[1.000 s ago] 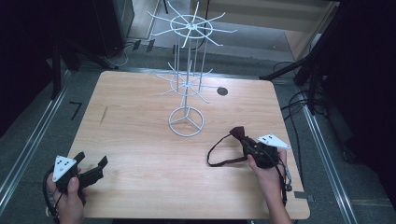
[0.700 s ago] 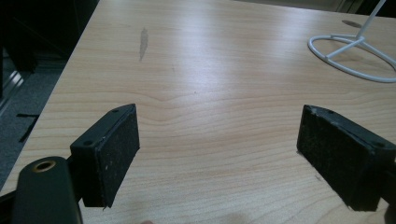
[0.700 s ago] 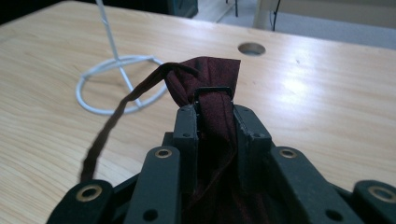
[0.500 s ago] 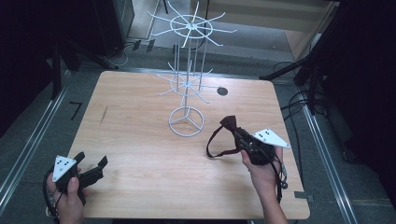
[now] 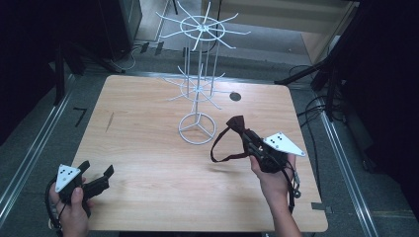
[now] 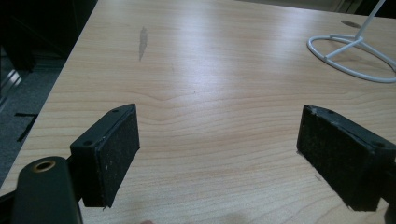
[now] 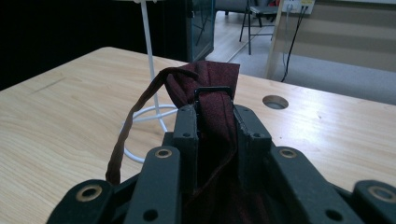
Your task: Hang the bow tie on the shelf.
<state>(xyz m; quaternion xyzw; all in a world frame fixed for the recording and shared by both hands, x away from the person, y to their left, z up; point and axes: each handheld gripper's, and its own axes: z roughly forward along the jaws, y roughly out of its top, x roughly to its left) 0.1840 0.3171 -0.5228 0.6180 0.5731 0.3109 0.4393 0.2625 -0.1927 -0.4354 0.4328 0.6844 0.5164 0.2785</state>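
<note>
The right hand-held gripper [image 5: 253,141], angled toward the white wire display stand [image 5: 197,129], is raised off the light wooden tabletop [image 5: 148,148] with its jaws clamped on a dark maroon fabric bow tie [image 7: 212,100], whose thin strap [image 5: 222,148] hangs in a loop. It has lifted and moved closer to the stand than a second ago. The left hand-held gripper [image 6: 219,149] sits unchanged at the near left corner, jaws spread wide and empty.

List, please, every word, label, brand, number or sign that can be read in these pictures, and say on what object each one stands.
No readable text in any view.
Right hand-held gripper, shut on the dark red bow tie: its grey plate bears only black dots.
Left hand-held gripper, open: the same on its plate.
White wire display stand and wooden table: no print.
</note>
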